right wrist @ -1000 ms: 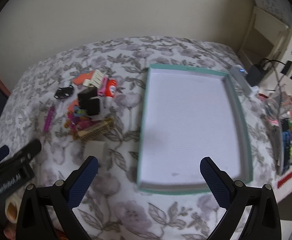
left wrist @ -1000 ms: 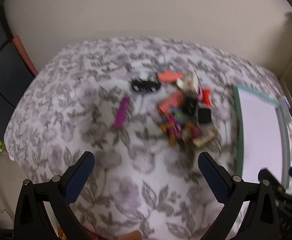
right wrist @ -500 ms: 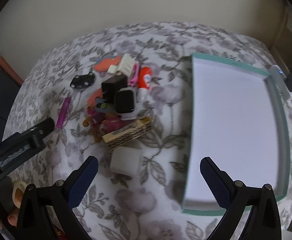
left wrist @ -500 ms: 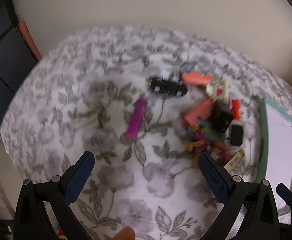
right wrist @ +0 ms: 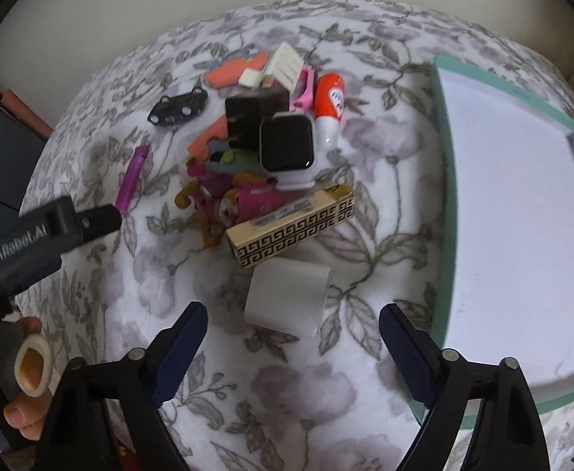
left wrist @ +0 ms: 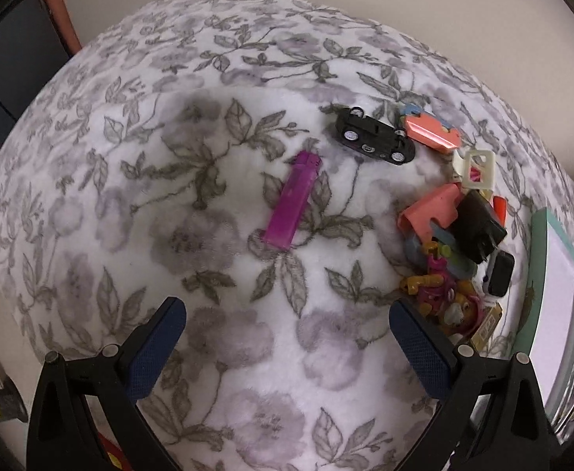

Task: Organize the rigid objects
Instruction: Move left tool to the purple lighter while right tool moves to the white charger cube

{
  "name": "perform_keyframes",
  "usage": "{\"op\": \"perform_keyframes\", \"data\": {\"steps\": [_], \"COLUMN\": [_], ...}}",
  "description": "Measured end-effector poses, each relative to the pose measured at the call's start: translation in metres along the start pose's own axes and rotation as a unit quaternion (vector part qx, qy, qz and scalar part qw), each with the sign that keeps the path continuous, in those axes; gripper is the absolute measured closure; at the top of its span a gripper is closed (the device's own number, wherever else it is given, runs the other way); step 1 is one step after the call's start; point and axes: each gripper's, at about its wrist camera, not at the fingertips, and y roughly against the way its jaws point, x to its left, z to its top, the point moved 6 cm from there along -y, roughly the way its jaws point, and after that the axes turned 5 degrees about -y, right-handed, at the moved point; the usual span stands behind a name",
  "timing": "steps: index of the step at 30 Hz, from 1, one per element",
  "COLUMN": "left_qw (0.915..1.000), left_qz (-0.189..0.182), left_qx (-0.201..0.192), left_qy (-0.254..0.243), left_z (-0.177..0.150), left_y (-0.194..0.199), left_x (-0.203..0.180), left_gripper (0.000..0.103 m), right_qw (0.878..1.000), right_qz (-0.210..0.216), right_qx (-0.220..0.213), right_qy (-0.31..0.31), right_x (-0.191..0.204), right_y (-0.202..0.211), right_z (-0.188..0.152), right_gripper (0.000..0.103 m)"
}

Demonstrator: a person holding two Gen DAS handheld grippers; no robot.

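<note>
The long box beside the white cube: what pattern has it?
Black Greek-key pattern on gold box; right wrist view.

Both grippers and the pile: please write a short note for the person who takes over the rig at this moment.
Left gripper: jaws open, empty, above the purple bar.
Right gripper: jaws open, have just been closing a little, nothing between the pads; white block lies just ahead.
Pile (smartwatch, patterned box, toy car) lies on the floral cloth, left of the teal tray.
Done: nothing is in the tray.
Left: move every item.
</note>
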Motion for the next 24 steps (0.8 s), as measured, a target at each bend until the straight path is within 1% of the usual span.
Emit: {"op": "perform_keyframes", "data": {"steps": [2,4,7,10,14,15,16,17,19,21,23,24], "left_qw": [0.9999,0.9998,0.9994,0.9989,0.9974,0.9971,0.9969,0.9965,0.996,0.9956,0.9949,0.9948], "left_qz": [0.001,0.008,0.024,0.034,0.051,0.054,0.055,0.059,0.063,0.067,0.075,0.075], "left_qx": [-0.001,-0.01,-0.021,-0.032,-0.043,-0.042,-0.041,-0.04,-0.038,-0.038,-0.038,-0.037], "left_qy": [0.012,0.016,0.013,0.002,-0.026,-0.033,-0.038,-0.043,-0.05,-0.052,-0.055,-0.058], "left_z": [0.003,0.009,0.017,0.026,0.036,0.038,0.04,0.041,0.044,0.048,0.05,0.051], "left_y": [-0.002,-0.005,-0.01,-0.015,-0.023,-0.026,-0.029,-0.032,-0.037,-0.042,-0.046,-0.048], "left_x": [0.005,0.009,0.013,0.014,0.008,0.007,0.006,0.006,0.006,0.007,0.009,0.009], "left_gripper": [0.0,0.001,0.002,0.006,0.009,0.01,0.014,0.021,0.025,0.027,0.035,0.037], "right_qw": [1.0,1.0,1.0,1.0,1.0,1.0,1.0,1.0,0.999,1.0,1.0,1.0], "right_qz": [-0.001,0.002,0.011,0.014,0.016,0.016,0.015,0.015,0.019,0.018,0.017,0.016], "right_qx": [-0.004,-0.007,-0.003,0.005,0.011,0.012,0.015,0.018,0.021,0.02,0.02,0.02], "right_qy": [0.003,0.006,0.007,0.0,-0.002,-0.003,-0.005,-0.008,-0.014,-0.012,-0.009,-0.007], "right_x": [0.001,0.002,0.005,0.004,0.004,0.004,0.003,0.002,0.001,0.002,0.003,0.004], "right_y": [0.0,0.0,-0.006,-0.011,-0.015,-0.016,-0.016,-0.017,-0.019,-0.019,-0.019,-0.02], "right_z": [0.001,0.001,0.003,0.004,0.005,0.006,0.005,0.005,0.005,0.006,0.006,0.005], "right_gripper": [0.016,0.023,0.028,0.033,0.034,0.037,0.039,0.039,0.039,0.039,0.039,0.039]}}
